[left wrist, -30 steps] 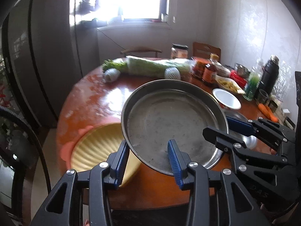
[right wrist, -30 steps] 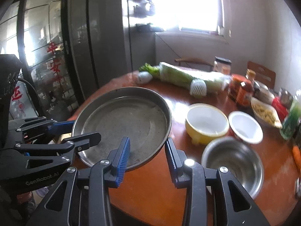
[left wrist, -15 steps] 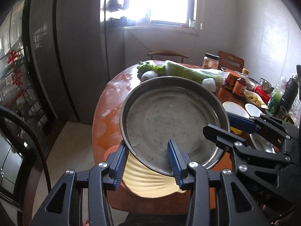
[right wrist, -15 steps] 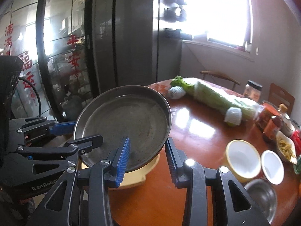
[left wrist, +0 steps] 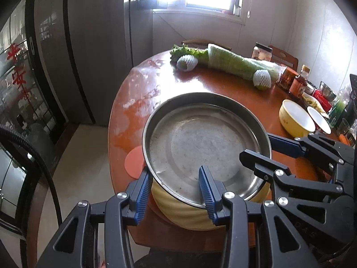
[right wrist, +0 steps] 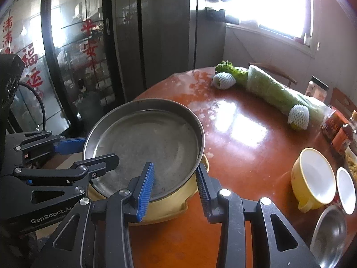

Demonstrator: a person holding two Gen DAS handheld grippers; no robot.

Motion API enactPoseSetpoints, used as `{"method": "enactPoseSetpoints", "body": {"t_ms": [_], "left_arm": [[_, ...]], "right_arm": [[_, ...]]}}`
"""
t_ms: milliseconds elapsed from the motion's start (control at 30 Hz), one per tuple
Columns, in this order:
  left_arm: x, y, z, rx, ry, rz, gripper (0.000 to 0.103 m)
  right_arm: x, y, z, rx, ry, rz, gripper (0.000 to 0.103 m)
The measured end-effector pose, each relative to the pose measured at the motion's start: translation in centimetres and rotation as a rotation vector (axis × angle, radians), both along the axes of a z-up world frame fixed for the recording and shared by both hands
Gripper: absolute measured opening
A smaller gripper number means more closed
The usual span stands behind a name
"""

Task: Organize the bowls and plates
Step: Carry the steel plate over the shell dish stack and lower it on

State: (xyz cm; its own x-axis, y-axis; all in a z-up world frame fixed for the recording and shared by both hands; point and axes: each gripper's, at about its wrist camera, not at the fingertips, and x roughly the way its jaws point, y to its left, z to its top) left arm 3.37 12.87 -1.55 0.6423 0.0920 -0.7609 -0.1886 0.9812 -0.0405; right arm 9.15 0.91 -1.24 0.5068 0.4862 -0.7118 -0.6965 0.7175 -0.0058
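Both tools, left tool (left wrist: 176, 192) and right tool (right wrist: 175, 186), stayed clenched on the steel pan (left wrist: 206, 147); it had come down over the yellow plate (left wrist: 178, 212) at the bench's (left wrist: 223, 89) near edge, nearly stacked.

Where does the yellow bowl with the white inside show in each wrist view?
Left wrist: yellow bowl at the right edge, on the table beyond the right gripper.
Right wrist: yellow bowl at lower right.
Shared landmark: the small white bowl beside it.
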Motion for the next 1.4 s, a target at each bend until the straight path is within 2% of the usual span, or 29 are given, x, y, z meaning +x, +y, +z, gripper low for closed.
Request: {"method": "enactPoseSetpoints", "body": {"t_ms": [667,1200,1400], "left_arm": [[-0.1,0.1,-1.0,0.035,0.03,-0.006,0.043],[0.1,-0.6,-1.0,0.045,0.03,-0.015,0.044],[0.2,-0.7,-1.0,0.05,0.029,-0.014,0.045]], "right_arm": [[0.0,0.9,-1.2,-0.051,-0.006,0.012,0.04],[-0.3,-0.7,-1.0,-0.018,0.005,-0.024,0.041],[-0.5,-1.0,-1.0,-0.01,0.002,-0.033,0.045]]}}
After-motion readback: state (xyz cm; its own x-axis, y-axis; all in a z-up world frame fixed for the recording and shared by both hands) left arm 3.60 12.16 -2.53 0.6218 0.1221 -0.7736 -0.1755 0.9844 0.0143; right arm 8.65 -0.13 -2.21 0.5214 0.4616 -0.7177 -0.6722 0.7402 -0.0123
